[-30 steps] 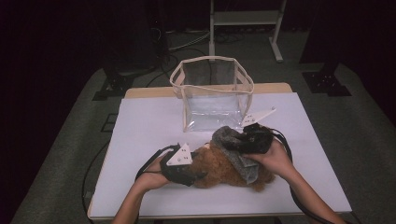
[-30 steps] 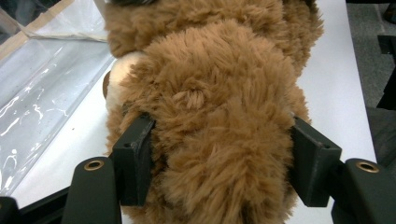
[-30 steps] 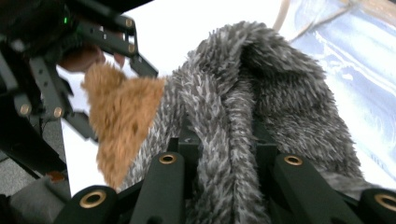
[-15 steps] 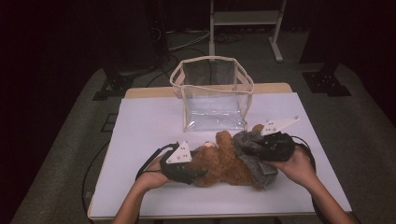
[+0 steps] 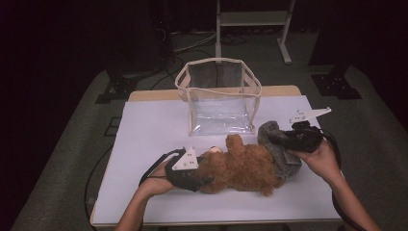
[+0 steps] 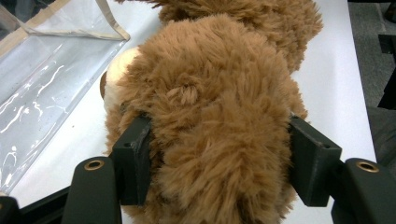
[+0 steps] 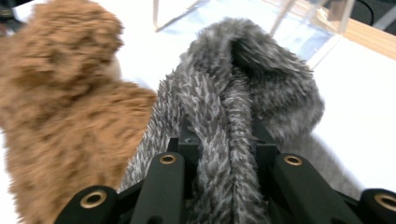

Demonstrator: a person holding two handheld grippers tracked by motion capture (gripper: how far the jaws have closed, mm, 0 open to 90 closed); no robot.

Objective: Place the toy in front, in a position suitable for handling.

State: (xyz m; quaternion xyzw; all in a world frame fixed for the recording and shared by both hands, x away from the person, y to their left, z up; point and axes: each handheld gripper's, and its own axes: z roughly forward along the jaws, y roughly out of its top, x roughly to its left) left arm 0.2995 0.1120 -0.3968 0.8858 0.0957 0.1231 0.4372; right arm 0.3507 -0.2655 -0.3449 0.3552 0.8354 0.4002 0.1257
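Seemingly mid-task, a brown teddy bear (image 5: 240, 166) lies on its side on the white counter (image 5: 144, 130), just in front of a clear plastic bag with cream trim (image 5: 219, 98) that stands open and upright. At the bear's head end, the left hand-held gripper (image 5: 192, 175) is clamped around the plush, and the left gripper view shows both black jaws pressed into the brown fur on either side of the bear (image 6: 210, 107), with the bag's clear wall (image 6: 42, 79) just beside it. At the opposite end, the right hand-held gripper (image 5: 288, 139) pinches a fold of grey furry fabric (image 5: 279, 149) that covers the bear's lower body; the right gripper view shows that grey fabric (image 7: 233, 107) bunched tightly between the jaws, with brown fur (image 7: 56, 93) alongside it. A person's forearms reach in from the near edge of the counter.
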